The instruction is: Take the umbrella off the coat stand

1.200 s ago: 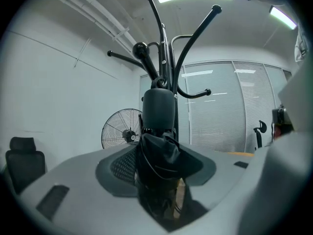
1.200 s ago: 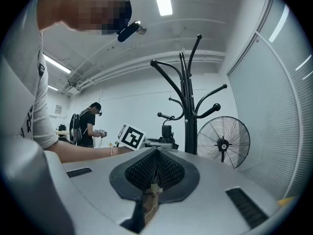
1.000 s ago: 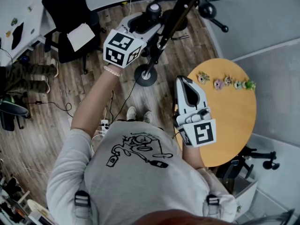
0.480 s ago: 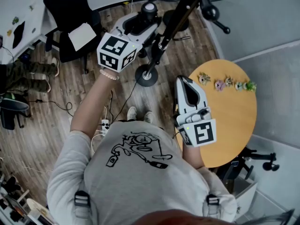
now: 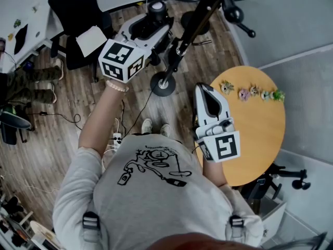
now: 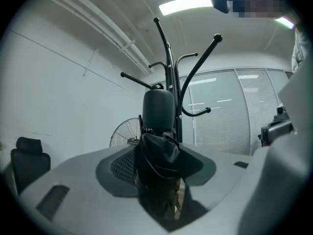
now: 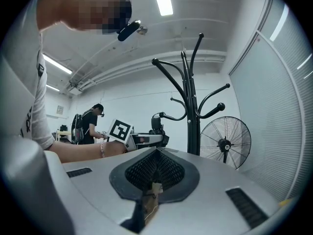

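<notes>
My left gripper (image 5: pixel 152 21) is shut on a folded black umbrella (image 5: pixel 156 8), which it holds just left of the black coat stand (image 5: pixel 188 29). In the left gripper view the umbrella's rounded handle (image 6: pixel 157 106) rises above the jaws and its bunched fabric fills the gap between them; my left gripper (image 6: pixel 159 153) has the coat stand (image 6: pixel 169 77) with its curved hooks close behind. My right gripper (image 5: pixel 202 90) hangs by the round table with its jaws together and nothing in them. The right gripper view has my right gripper (image 7: pixel 154 166), the coat stand (image 7: pixel 190 106) and the left gripper's marker cube (image 7: pixel 120 129).
A round wooden table (image 5: pixel 260 134) with several small figurines (image 5: pixel 250 92) stands at the right. The stand's round base (image 5: pixel 162 83) rests on the wood floor. A floor fan (image 7: pixel 225 143) is beside the stand, a black office chair (image 5: pixel 78 14) at upper left, and a person (image 7: pixel 91 124) far off.
My left gripper has carried the umbrella up and to the left in the head view, away from the stand's pole. The right gripper has stayed still.
</notes>
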The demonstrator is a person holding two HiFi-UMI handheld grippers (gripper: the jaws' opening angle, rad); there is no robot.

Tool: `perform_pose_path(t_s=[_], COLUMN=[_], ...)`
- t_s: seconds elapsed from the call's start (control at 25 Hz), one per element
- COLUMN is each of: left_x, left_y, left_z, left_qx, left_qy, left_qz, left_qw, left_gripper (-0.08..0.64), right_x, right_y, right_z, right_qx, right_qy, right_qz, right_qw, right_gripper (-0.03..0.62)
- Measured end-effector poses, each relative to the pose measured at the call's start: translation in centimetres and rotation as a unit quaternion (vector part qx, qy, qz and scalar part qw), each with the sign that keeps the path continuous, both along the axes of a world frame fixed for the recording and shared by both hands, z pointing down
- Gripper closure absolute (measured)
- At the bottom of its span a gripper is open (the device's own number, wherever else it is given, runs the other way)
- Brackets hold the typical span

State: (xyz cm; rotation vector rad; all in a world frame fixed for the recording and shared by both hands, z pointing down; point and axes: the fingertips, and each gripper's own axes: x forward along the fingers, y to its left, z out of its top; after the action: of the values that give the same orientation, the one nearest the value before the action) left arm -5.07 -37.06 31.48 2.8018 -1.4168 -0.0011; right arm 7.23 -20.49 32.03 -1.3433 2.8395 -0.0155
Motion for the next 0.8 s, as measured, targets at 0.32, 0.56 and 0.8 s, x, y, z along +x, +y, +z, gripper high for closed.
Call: perform_pose_path(t_s=[0.32,0.56,0.8], left_x=[-1.0,-1.9,-2.2], left_y=[0.6,0.6,0.6], left_z=[-0.3,-0.4,-1.7], left_qx=[0.001,-0.001,0.008], left_qy=[0.005,0.011,0.022], left_qz=[-0.009,-0.018,-0.018], left_qw=[0.9999,0.9998,0.9996], left_gripper=[0.337,0.337,0.337], right_x=[0.1,0.1,0.1], right_y=[0.1,0.0,-0.2], right_z=[-0.1,-0.1,0.0], right_qx=[0.001,0.000,0.000], right_qy=[-0.001,-0.001,-0.002], right_qz=[-0.001,0.000,-0.001], right_qw=[1.000,1.000,1.000], right_gripper=[0.578,0.578,0.578])
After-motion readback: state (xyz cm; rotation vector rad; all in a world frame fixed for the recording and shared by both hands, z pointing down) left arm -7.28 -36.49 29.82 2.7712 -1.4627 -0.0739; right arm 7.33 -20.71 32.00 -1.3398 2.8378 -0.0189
